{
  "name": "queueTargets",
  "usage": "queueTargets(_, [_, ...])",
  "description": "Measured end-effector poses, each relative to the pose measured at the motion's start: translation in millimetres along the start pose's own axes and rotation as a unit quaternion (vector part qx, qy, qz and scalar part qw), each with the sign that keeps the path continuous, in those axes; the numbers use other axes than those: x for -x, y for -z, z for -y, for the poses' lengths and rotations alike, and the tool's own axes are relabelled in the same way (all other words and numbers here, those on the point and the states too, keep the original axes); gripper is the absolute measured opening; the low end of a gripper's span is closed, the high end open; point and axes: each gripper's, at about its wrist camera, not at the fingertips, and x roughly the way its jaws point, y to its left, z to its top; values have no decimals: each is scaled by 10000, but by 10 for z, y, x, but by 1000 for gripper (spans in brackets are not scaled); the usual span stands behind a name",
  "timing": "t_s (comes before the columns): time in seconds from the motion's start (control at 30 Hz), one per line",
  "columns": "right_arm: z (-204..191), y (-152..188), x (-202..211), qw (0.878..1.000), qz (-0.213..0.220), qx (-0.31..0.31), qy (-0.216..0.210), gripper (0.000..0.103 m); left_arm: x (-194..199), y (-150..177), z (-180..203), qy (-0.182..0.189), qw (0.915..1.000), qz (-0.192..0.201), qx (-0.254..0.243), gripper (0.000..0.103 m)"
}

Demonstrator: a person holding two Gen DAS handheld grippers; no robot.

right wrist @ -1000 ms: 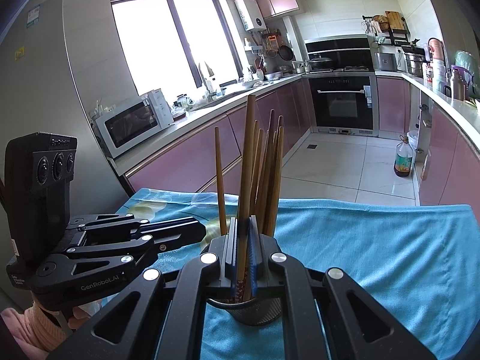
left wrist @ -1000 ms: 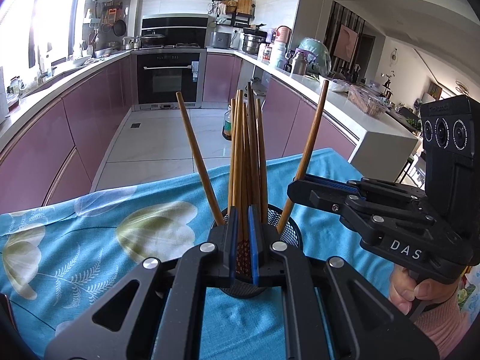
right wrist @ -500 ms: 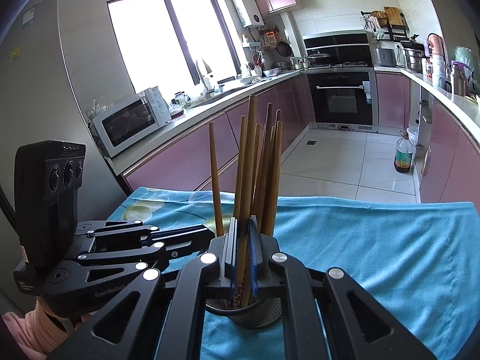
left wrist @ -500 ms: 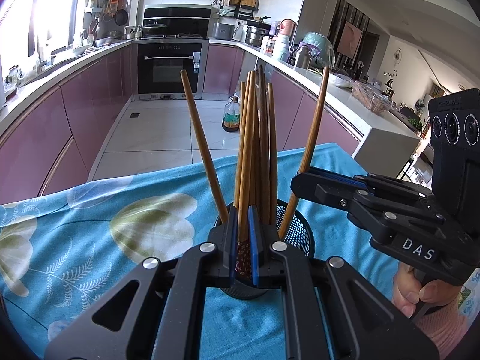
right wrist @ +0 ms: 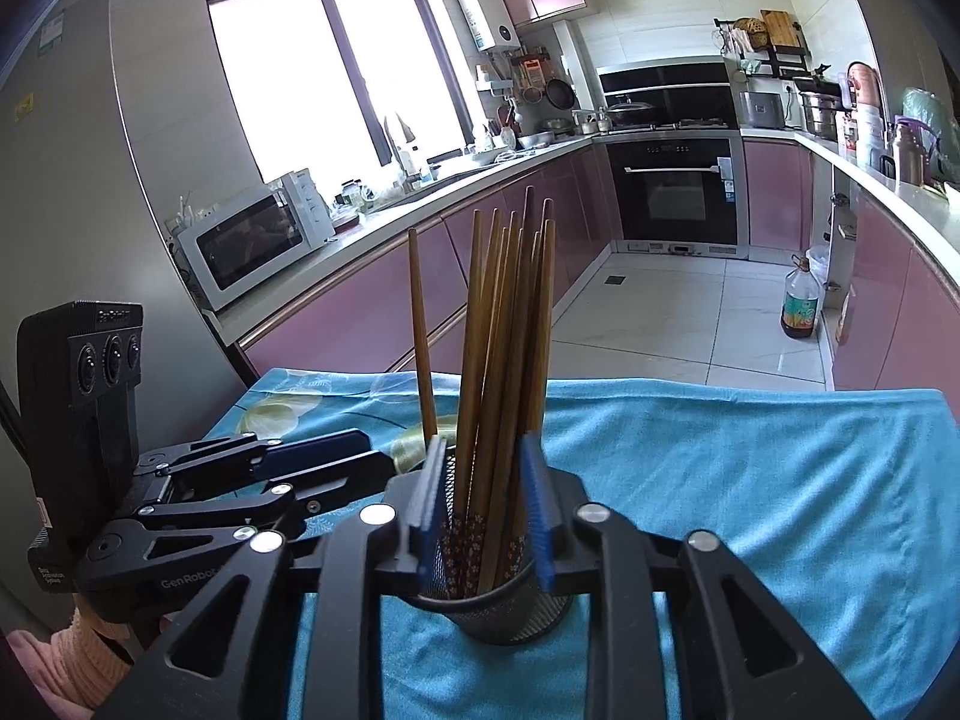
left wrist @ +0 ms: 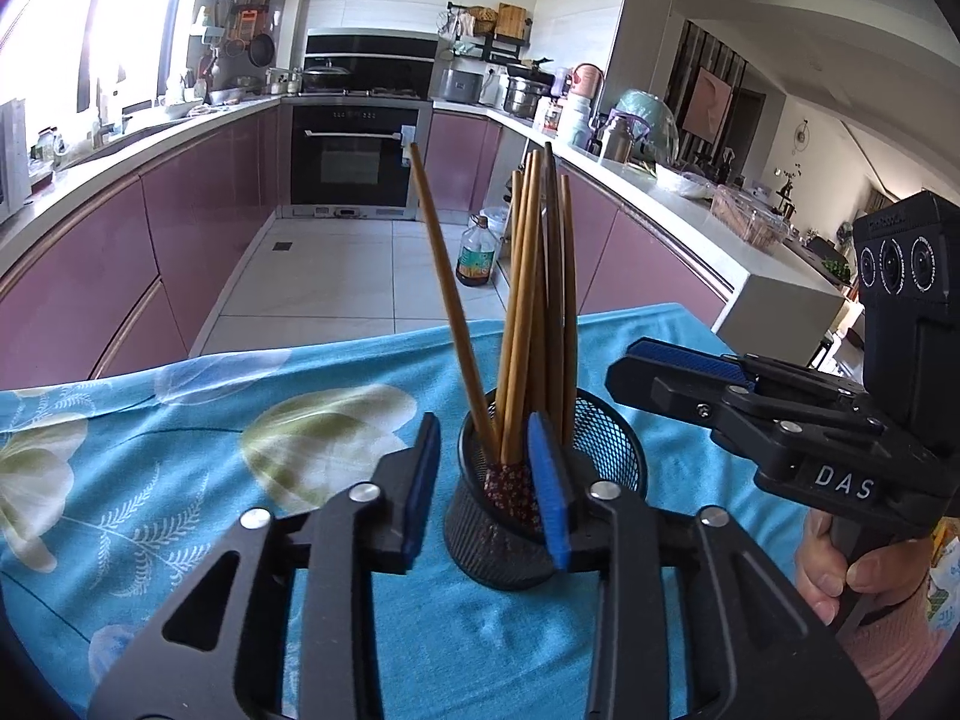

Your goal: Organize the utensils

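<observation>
A black mesh cup (left wrist: pixel 606 438) (right wrist: pixel 498 618) stands on the blue flowered tablecloth (left wrist: pixel 180 450) (right wrist: pixel 750 480). Several wooden chopsticks (left wrist: pixel 528 300) (right wrist: pixel 504 330) stand upright in it, one leaning away to the left. My left gripper (left wrist: pixel 485 489) is just above the cup's near rim. Its jaws are opening, with chopsticks between the blue pads but not pressed. My right gripper (right wrist: pixel 483 504) sits at the cup from another side, jaws also opening around the bundle without pressing it. Each gripper also shows from the side: the right gripper (left wrist: pixel 678 372) and the left gripper (right wrist: pixel 336 456).
A person's hand (left wrist: pixel 840 564) holds the right gripper's handle. Beyond the table's far edge lie a tiled floor with an oil bottle (left wrist: pixel 477 252) (right wrist: pixel 799 306), purple cabinets, an oven and a microwave (right wrist: pixel 252 246) on the counter.
Both grippers were shut on chopsticks and now have their jaws apart. The chopstick that leaned far right now stands with the bundle. The left gripper has sunk a little toward the cup.
</observation>
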Motion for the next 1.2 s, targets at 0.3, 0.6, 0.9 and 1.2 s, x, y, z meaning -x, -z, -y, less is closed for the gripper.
queueTargets(0.3, [-152, 236, 207, 9982, 316, 203, 471, 87, 514, 254, -105, -604, 9947, 832, 38, 91])
queueTargets(0.6, [-404, 559, 377, 9891, 840, 592, 1057, 97, 909, 580, -143, -1190, 9831, 1385, 101, 97])
queueTargets(0.9, [-598, 708, 580, 9783, 1369, 835, 1309, 97, 1150, 776, -79, -1382, 9764, 1661, 22, 97])
queueTargets(1.2, [-696, 802, 685, 9714, 1650, 896, 1453, 97, 1311, 861, -108, -1408, 9716, 1896, 155, 97])
